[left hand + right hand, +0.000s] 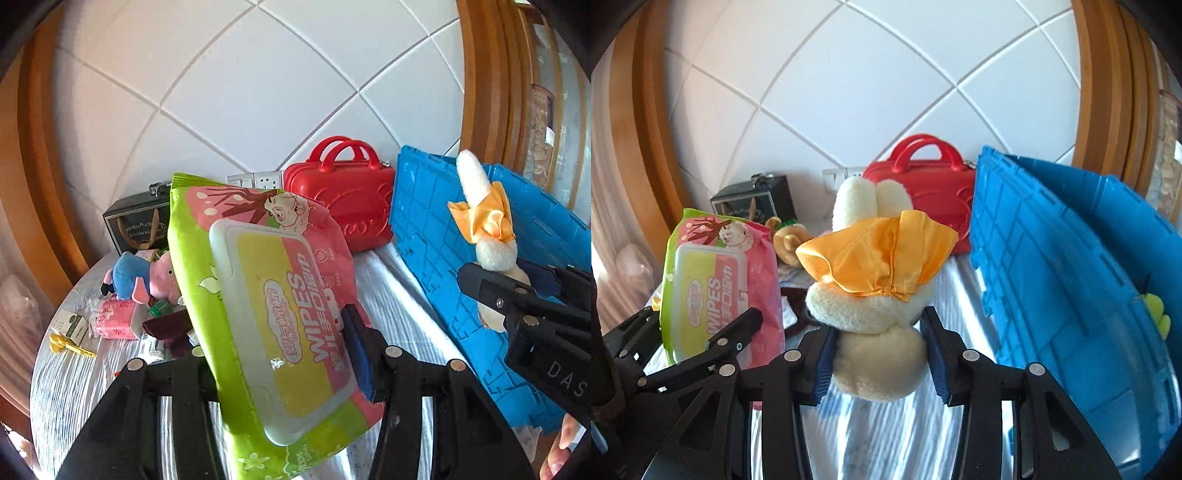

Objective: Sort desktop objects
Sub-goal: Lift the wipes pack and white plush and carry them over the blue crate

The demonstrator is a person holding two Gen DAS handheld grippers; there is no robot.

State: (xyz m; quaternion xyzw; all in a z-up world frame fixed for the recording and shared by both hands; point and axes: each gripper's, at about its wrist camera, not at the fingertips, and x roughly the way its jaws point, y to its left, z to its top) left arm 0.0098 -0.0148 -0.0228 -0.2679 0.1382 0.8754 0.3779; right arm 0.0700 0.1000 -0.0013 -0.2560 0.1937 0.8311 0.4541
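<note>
My left gripper (277, 350) is shut on a green and pink pack of wipes (273, 295) and holds it tilted above the table; its left finger is hidden behind the pack. In the right wrist view my right gripper (881, 354) is shut on a cream plush rabbit (882, 332) with an orange satin bow, its blue pads (822, 365) pressing the body. The rabbit (480, 206) and right gripper (506, 273) also show at the right of the left wrist view. The wipes pack (720, 288) and left gripper (701, 317) appear at the left of the right wrist view.
A blue plastic crate (1071, 277) stands at the right, a yellow-green item (1158, 310) inside. A red case (347, 195) and black box (136, 225) stand against the tiled wall. A pig plush (147, 277), pink tissue pack (114, 317) and small items lie on the table (74, 387) at left.
</note>
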